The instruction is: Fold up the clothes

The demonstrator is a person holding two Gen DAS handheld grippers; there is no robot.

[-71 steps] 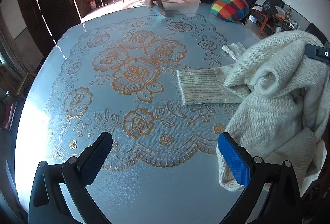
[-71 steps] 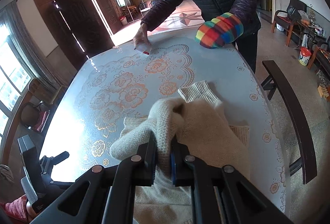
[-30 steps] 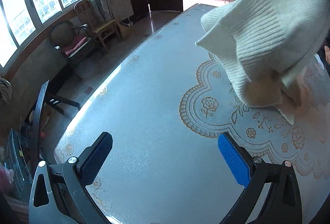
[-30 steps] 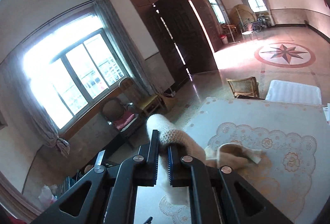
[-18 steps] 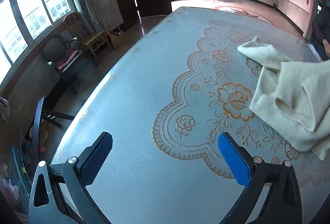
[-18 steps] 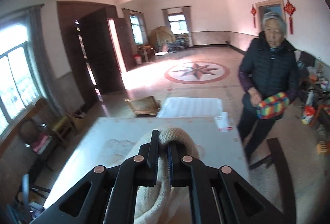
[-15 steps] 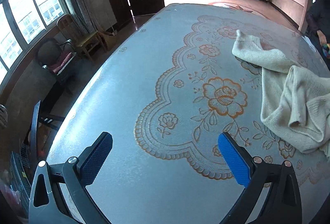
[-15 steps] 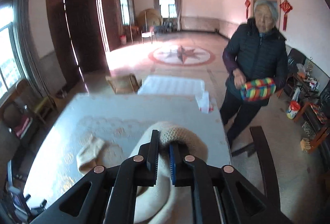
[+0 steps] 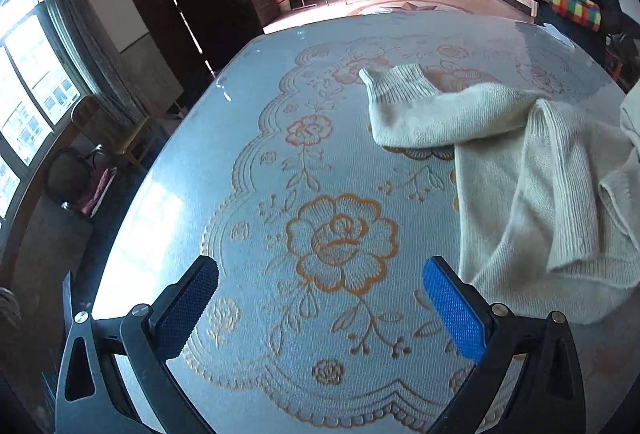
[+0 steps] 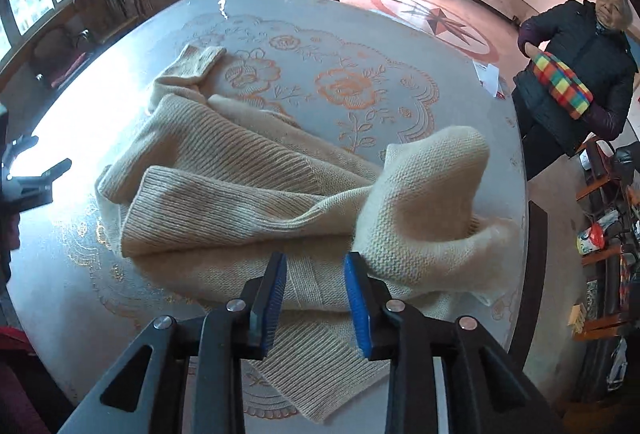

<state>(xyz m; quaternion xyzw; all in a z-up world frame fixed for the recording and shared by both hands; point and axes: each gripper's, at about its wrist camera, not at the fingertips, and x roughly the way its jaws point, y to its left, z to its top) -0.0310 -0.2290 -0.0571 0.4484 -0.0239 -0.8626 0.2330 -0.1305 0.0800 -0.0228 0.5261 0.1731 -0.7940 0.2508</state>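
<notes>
A cream knitted sweater point(image 10: 248, 186) lies crumpled on the table, one sleeve with a ribbed cuff point(image 10: 200, 60) stretched toward the far left. In the left wrist view the same sweater point(image 9: 520, 170) fills the right side, its cuff point(image 9: 396, 82) pointing away. My right gripper point(image 10: 316, 270) hovers just above the sweater's near part, open, with nothing between its blue pads; a bulging fold point(image 10: 432, 190) rises just right of it. My left gripper point(image 9: 320, 282) is open over bare tablecloth, left of the sweater's edge.
The round table point(image 9: 168, 202) carries a pale cloth with orange flower patterns. A person in a dark jacket point(image 10: 580, 46) stands at the far right holding a multicoloured checked item point(image 10: 562, 84). A white paper point(image 10: 488, 76) lies near that edge. Chairs point(image 9: 80, 178) stand by the windows on the left.
My right gripper has let go of the sweater, which now lies dropped on the table, and its jaws have opened. The left gripper has swung toward the sweater and stayed open.
</notes>
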